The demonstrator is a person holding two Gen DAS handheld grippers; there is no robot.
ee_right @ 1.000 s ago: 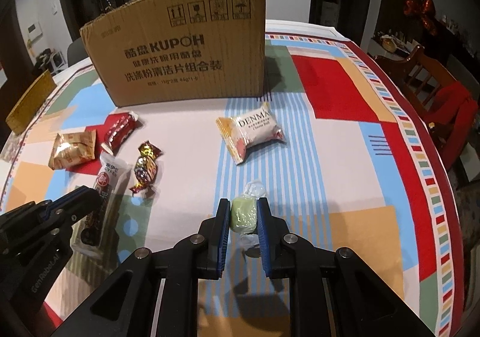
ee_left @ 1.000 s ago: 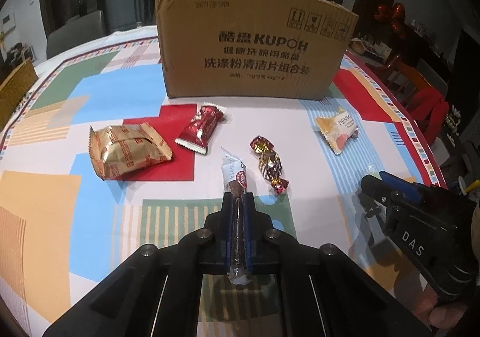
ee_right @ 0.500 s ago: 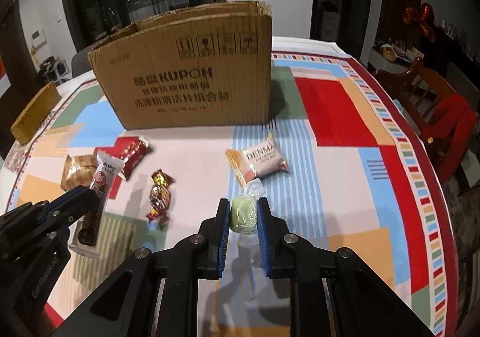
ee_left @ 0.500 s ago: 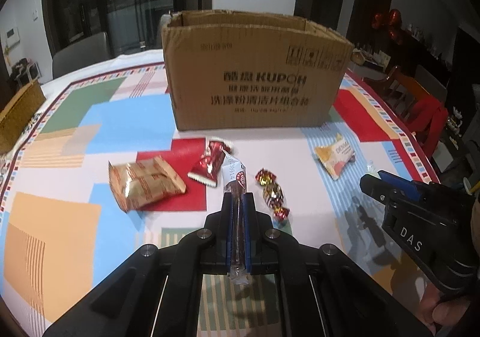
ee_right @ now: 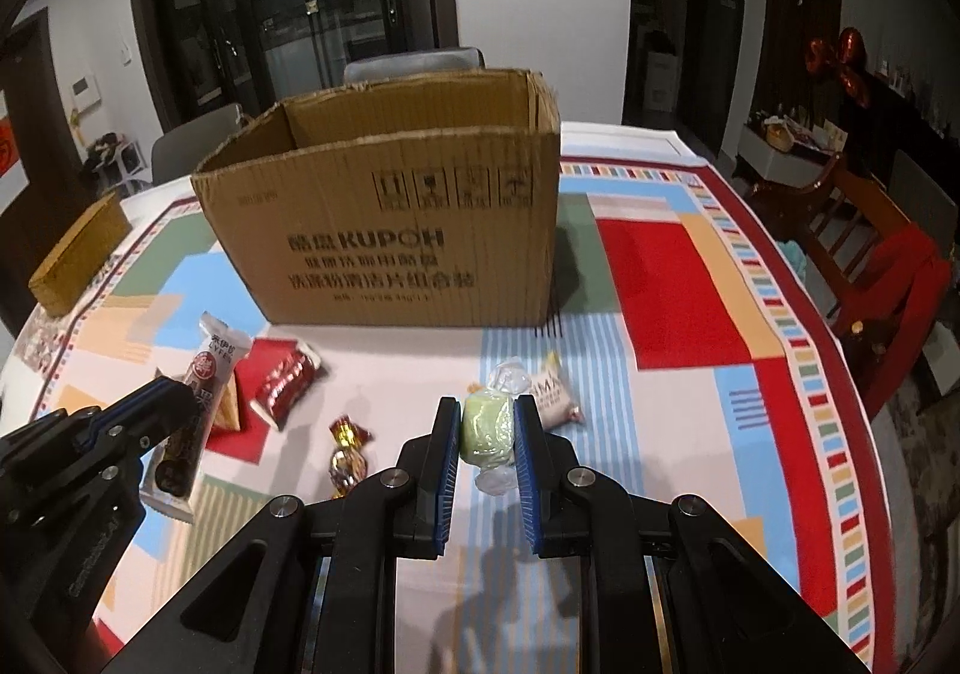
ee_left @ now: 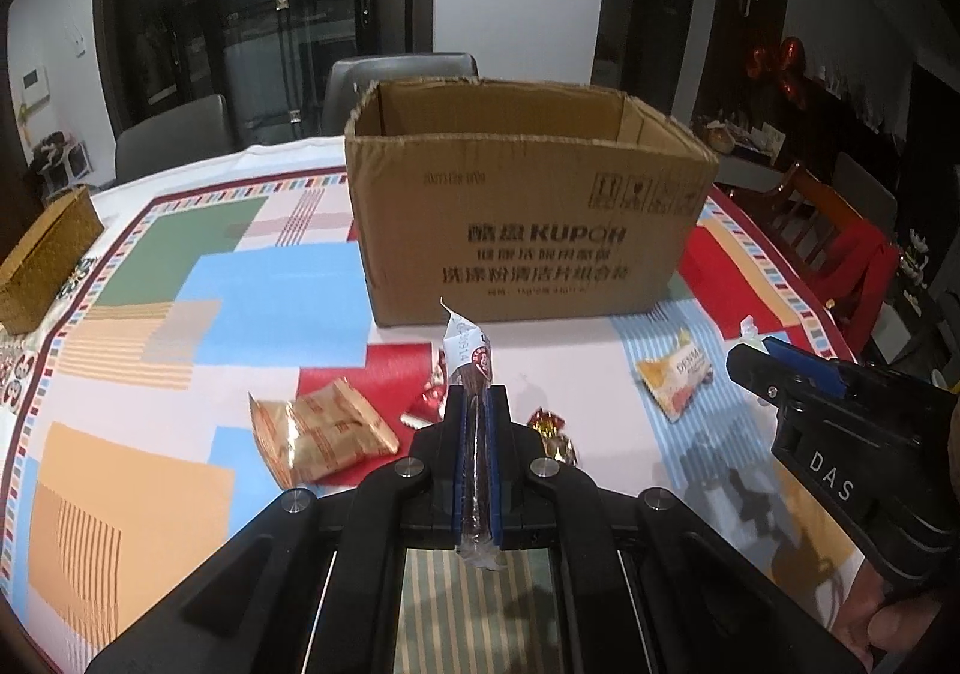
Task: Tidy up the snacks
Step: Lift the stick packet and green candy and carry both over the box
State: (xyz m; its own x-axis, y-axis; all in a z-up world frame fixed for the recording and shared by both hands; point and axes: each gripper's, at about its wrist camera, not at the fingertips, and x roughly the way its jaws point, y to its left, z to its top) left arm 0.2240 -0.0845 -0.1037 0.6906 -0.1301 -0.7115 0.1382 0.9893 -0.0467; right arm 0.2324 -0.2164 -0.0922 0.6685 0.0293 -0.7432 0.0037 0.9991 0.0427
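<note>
Left tongs [ee_left: 474, 422]: clamped on one long clear-wrapped dark snack bar [ee_left: 473, 368], held above the desk in front of the cardboard box [ee_left: 528, 230].
Right tongs [ee_right: 487, 437]: clamped on one pale green wrapped candy [ee_right: 486, 430], raised above the desk in front of the box's right end.
Cardboard box: one, open at the top, upright on the desk [ee_right: 672, 278], printed front wall facing both cameras; its floor is hidden.
Snacks lying on the desk: four, all in front of the box.
Gold packet [ee_left: 321, 437]: one, in front of the box's left corner, farthest left of the four.
Red packet [ee_right: 285, 380]: one, in front of the box's left half, just right of the gold packet.
Gold-and-red twist candy [ee_right: 347, 458]: one, in front of the box's middle, nearer the cameras than the red packet.
White-and-orange packet [ee_left: 675, 377]: one, in front of the box's right end.
Woven box [ee_left: 45, 260]: one, well left of the cardboard box at the desk's edge.
Chairs behind the box: two grey ones.
</note>
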